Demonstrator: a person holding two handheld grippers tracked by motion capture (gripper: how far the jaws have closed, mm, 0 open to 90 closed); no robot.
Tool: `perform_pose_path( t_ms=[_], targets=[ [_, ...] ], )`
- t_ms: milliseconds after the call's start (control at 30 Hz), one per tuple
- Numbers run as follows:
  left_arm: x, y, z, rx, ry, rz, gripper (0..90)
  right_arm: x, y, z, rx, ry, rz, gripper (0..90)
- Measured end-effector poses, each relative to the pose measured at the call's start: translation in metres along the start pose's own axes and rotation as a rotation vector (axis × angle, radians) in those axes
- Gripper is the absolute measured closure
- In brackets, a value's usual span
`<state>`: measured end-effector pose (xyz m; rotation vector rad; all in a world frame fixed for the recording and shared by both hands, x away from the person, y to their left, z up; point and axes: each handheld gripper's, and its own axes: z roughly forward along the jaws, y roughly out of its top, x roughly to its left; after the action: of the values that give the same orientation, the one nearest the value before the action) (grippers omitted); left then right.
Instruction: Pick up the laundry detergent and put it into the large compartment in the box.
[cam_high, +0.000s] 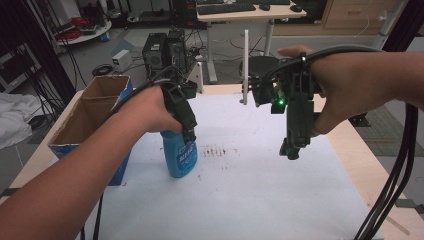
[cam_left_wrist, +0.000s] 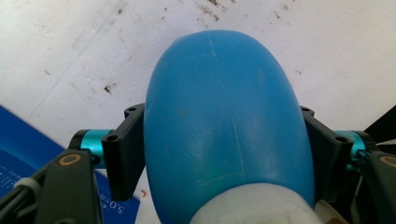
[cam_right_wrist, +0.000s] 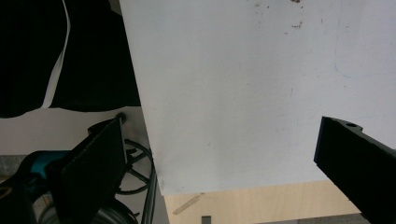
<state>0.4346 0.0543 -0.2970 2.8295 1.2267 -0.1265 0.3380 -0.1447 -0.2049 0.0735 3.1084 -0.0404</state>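
The blue bottle (cam_high: 180, 157) stands upright on the white sheet (cam_high: 250, 190) that covers the worktop (cam_high: 372, 175), left of the sheet's middle and just right of an open cardboard box (cam_high: 97, 107). The left tongs (cam_high: 187, 135) come down on it from above; in the left gripper view both black pads press the blue bottle (cam_left_wrist: 224, 121) on its two sides, so these tongs are gripping it, with its white cap end nearest the camera. The left hand (cam_high: 145, 110) wraps the handle, the forearm running in from the lower left corner. The right tongs (cam_high: 294, 147) hang above the bare sheet, well apart from the bottle, pointing down; their two jaws stand wide apart with nothing between them. The right hand (cam_high: 340, 85) holds them from the right, wrist level.
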Motion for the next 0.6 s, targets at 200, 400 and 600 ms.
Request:
perform_pose_path(
  t_ms=[200,400,600],
  targets=[
    [-0.0006,0.0003,0.0,0.006,0.006,0.001,30.8,-0.0001,-0.0007,0.0004,-0.005,-0.001,0.001,1.3],
    [-0.0006,0.0003,0.0,0.004,0.008,-0.006,35.1,0.0003,0.0003,0.001,0.0,-0.001,-0.004,1.3],
    [0.0012,-0.0007,-0.0013,-0.002,0.011,-0.005,36.5,0.001,0.001,0.0017,-0.001,-0.001,-0.001,1.3]
  ],
)
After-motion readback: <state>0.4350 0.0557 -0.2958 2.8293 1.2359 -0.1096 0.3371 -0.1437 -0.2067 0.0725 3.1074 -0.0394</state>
